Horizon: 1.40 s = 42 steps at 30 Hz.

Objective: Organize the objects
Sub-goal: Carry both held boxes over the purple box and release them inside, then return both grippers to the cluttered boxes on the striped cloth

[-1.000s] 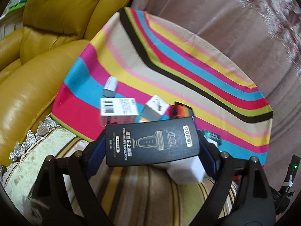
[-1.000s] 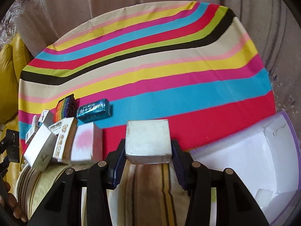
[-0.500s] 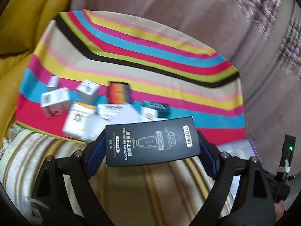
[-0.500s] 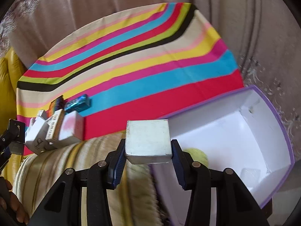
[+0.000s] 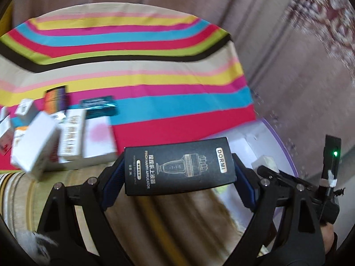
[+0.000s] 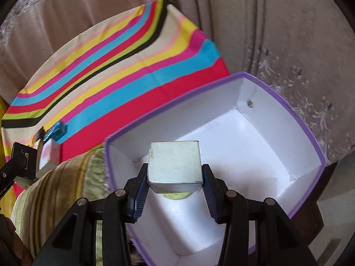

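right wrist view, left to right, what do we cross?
black DORMI box at the left edge → teal box on the striped cloth → white cube box in the right gripper → purple-rimmed white bin.

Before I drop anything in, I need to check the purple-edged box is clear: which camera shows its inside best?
The right wrist view: the purple-edged box lies open, floor and walls visible. The left wrist view shows only its far rim and corner, blurred, behind the black carton.
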Motion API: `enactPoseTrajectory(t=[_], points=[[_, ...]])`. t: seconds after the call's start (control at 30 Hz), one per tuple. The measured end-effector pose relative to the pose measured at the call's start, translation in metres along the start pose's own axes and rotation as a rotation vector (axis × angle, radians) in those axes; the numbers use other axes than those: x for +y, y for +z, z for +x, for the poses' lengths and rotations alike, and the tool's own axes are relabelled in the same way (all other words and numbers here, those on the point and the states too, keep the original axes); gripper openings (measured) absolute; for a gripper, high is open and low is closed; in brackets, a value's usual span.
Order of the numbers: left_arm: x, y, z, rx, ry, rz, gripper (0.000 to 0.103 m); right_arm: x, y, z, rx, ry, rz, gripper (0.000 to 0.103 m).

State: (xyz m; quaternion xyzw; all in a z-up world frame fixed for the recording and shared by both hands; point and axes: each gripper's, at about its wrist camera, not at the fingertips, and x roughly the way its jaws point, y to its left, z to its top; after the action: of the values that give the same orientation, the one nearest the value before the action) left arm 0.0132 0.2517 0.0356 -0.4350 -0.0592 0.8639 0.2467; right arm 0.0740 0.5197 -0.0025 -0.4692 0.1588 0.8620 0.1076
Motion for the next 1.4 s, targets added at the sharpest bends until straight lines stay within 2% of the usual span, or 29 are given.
enactPoseTrajectory(t=[0.17,0.43,0.5,0.57,0.73,0.8,1.03,1.23,1.3,1.4], points=[[-0.03,-0.001,0.017,0.052,-0.052,0.066,0.089,-0.021,0.0,-0.003,-0.013,-0.049,0.035,0.047],[-0.06,-0.007,0.032,0.115,-0.138,0.14,0.089,-0.043,0.003,-0.004,-0.023,-0.078,0.079,0.048],[-0.062,-0.008,0.033,0.127,-0.162,0.147,0.09,-0.047,0.003,-0.005,-0.024,-0.075,0.092,0.05],[-0.06,-0.008,0.033,0.129,-0.165,0.135,0.09,-0.047,0.004,-0.005,-0.027,-0.07,0.1,0.058],[-0.05,-0.007,0.036,0.145,-0.181,0.079,0.09,-0.039,0.003,-0.006,-0.027,-0.055,0.087,0.065],[-0.051,-0.008,0.035,0.144,-0.19,0.086,0.091,-0.036,0.004,-0.004,-0.025,-0.049,0.08,0.067],[-0.042,-0.008,0.027,0.129,-0.175,0.065,0.091,-0.024,0.009,-0.009,-0.027,-0.049,0.064,0.07],[-0.004,-0.003,0.004,0.074,-0.118,-0.008,0.091,0.014,0.027,-0.053,-0.084,-0.19,-0.038,0.07],[0.015,-0.002,-0.009,0.043,-0.076,-0.039,0.091,0.033,0.037,-0.074,-0.089,-0.18,-0.07,0.07],[0.045,-0.002,-0.029,-0.008,-0.009,-0.099,0.091,0.067,0.05,-0.104,-0.095,-0.079,-0.167,0.07]])
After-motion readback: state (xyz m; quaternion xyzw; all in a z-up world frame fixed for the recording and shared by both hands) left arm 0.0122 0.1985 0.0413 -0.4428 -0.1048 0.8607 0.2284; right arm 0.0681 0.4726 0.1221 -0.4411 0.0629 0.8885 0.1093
